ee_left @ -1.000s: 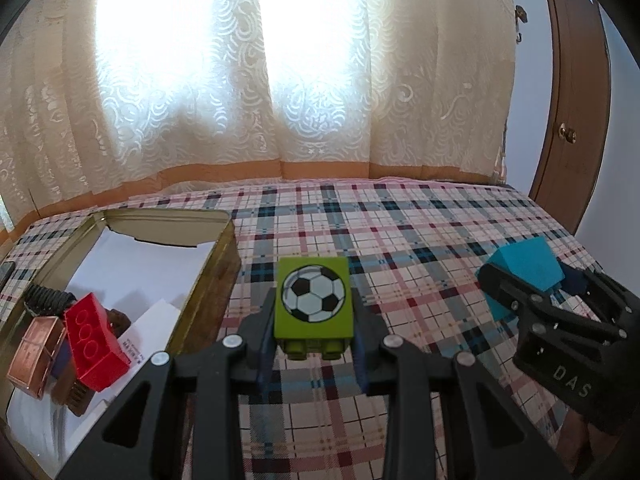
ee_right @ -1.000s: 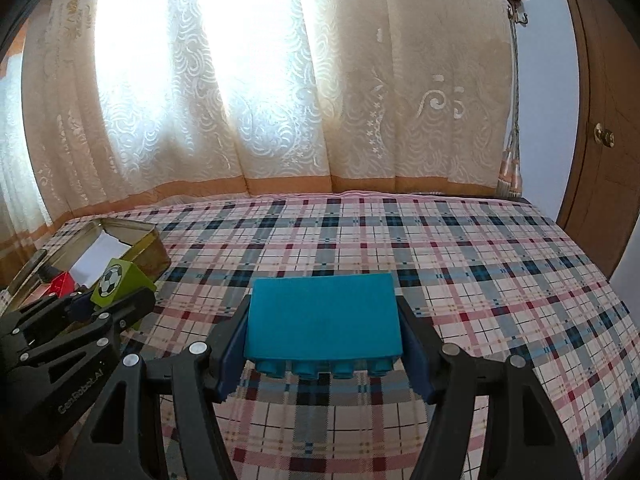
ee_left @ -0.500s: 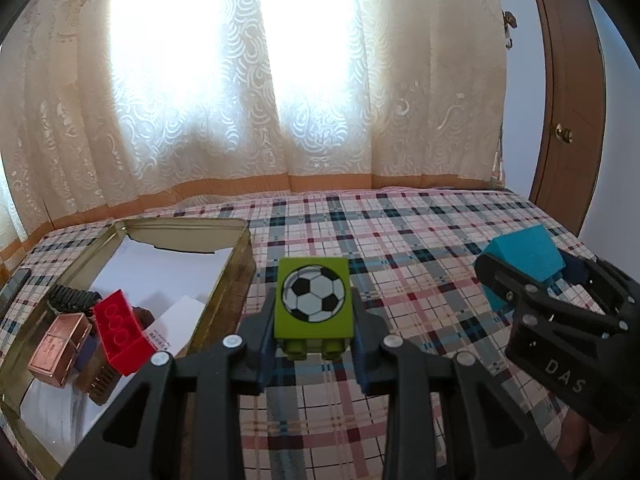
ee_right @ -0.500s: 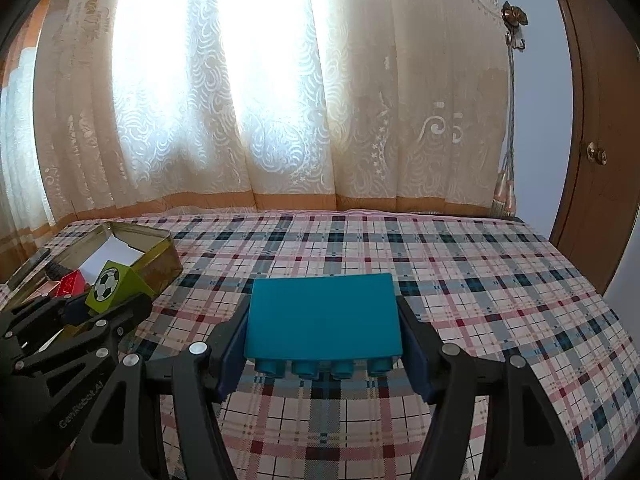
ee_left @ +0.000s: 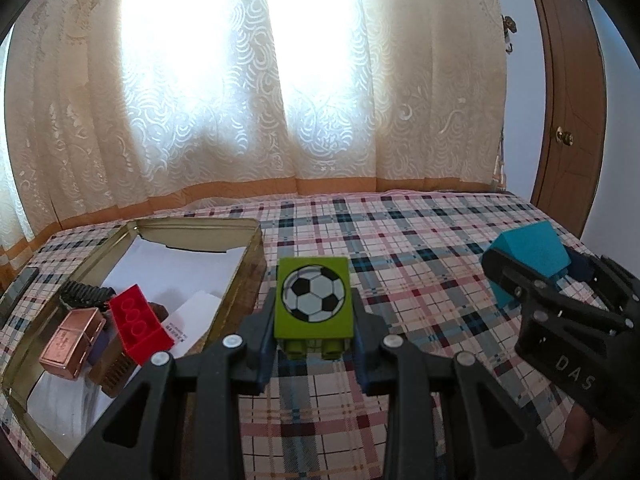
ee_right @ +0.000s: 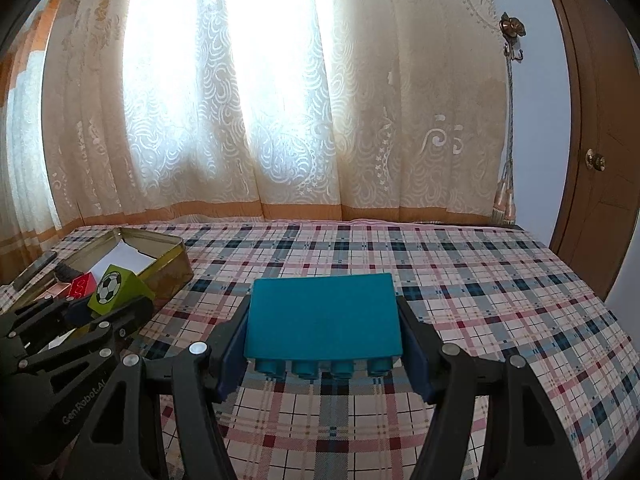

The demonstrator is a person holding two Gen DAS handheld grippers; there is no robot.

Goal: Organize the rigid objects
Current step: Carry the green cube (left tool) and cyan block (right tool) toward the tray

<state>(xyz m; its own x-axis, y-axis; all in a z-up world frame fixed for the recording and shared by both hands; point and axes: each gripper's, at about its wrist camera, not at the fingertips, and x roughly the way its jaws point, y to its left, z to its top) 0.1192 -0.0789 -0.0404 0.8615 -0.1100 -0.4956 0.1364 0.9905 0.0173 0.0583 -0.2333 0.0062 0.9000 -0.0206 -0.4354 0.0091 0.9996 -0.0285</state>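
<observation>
My left gripper point(ee_left: 314, 340) is shut on a green brick with a football picture point(ee_left: 313, 298), held above the plaid cloth just right of the gold tin point(ee_left: 244, 280). My right gripper point(ee_right: 324, 344) is shut on a teal brick point(ee_right: 322, 316), studs facing me, held above the cloth. The teal brick also shows in the left wrist view point(ee_left: 532, 252), and the green brick in the right wrist view point(ee_right: 118, 288). The tin holds a red brick point(ee_left: 138, 326), a copper-coloured block point(ee_left: 72, 338), a black comb-like piece point(ee_left: 86, 294) and white paper.
The plaid cloth point(ee_right: 460, 280) covers the whole surface. A dark flat device point(ee_left: 18, 290) lies left of the tin. Lace curtains point(ee_right: 280, 100) hang behind, and a wooden door point(ee_right: 600, 140) stands at the right.
Both grippers have risen and tilted up a little, each still holding its brick. The tin now sits slightly more to the right in the left wrist view.
</observation>
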